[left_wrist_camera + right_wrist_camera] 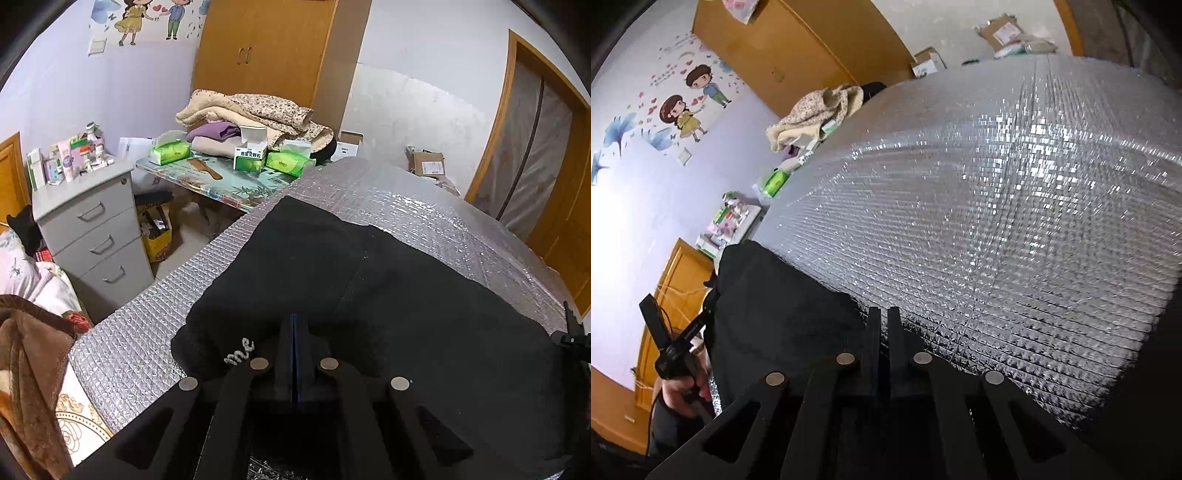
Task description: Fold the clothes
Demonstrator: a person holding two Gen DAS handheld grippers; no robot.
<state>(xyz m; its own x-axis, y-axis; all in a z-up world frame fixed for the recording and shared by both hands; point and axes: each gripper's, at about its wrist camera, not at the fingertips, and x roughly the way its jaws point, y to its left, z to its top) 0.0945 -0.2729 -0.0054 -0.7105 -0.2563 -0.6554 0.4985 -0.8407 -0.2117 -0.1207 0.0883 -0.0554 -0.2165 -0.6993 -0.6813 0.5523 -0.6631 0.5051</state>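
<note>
- Black garment (369,295) carries pale stitched letters, "me" (241,351), just left of the left gripper (293,325) fingertips; the rest of the word is hidden by the gripper.
- Green carton (251,157) and green tissue packs (171,151) sit far ahead-left on the side table (207,184); their print is too small to read.
- Garment lies spread flat on the silver quilted foil mat (140,332), directly under and ahead of the left gripper.
- Left gripper: fingers pressed together, a blue strip between them; whether cloth is pinched, cannot tell.
- Right gripper (884,317): fingers nearly together with a slim gap, at the garment's edge, where cloth meets mat; a grasp cannot be confirmed.
- From the right wrist, the garment bunches to the gripper's left; bare mat fills ahead and right.
- Grey drawer cabinet (92,221) far left, top crowded with tubes and bottles.
</note>
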